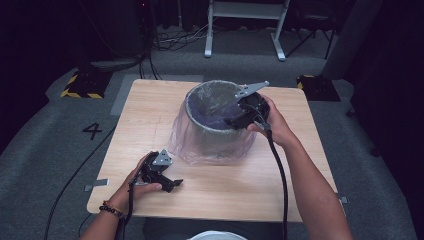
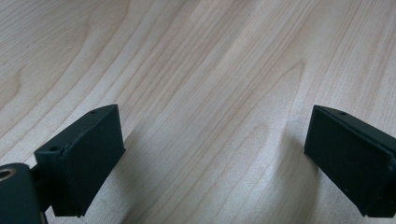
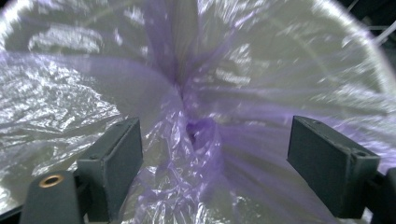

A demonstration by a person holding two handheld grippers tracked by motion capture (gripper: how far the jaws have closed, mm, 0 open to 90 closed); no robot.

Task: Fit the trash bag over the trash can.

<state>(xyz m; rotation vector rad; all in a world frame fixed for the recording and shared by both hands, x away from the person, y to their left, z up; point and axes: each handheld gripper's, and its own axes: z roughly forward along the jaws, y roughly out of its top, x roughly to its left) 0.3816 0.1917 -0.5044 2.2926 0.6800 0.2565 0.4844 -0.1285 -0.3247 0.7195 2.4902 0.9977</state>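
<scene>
A dark grey bin (image 1: 220, 125) stands upright near the middle of the light wooden table (image 1: 150, 105), lined with a thin, translucent purple plastic bag (image 1: 192, 145) whose edge is folded over the rim and hangs loosely down the outside, pooling on the tabletop at the bin's near-left side. The right gripper (image 1: 239, 119) is held at the bin's right rim, tipped inward and down into the opening, with its grey three-cornered plate uppermost and its cable trailing back along the person's forearm. In the right gripper view its jaws stand wide apart with nothing clamped between them; between and beyond them lies a gathered, twisted bunch of the purple bag (image 3: 196, 135) running up the inside of the bin (whether either jaw touches the film cannot be told). The left gripper (image 1: 172, 184) rests low over the near-left part of the table, well apart from the bin, pointing to the right. In the left gripper view its jaws are likewise spread wide, and between them is bare wood grain (image 2: 210, 93).
</scene>
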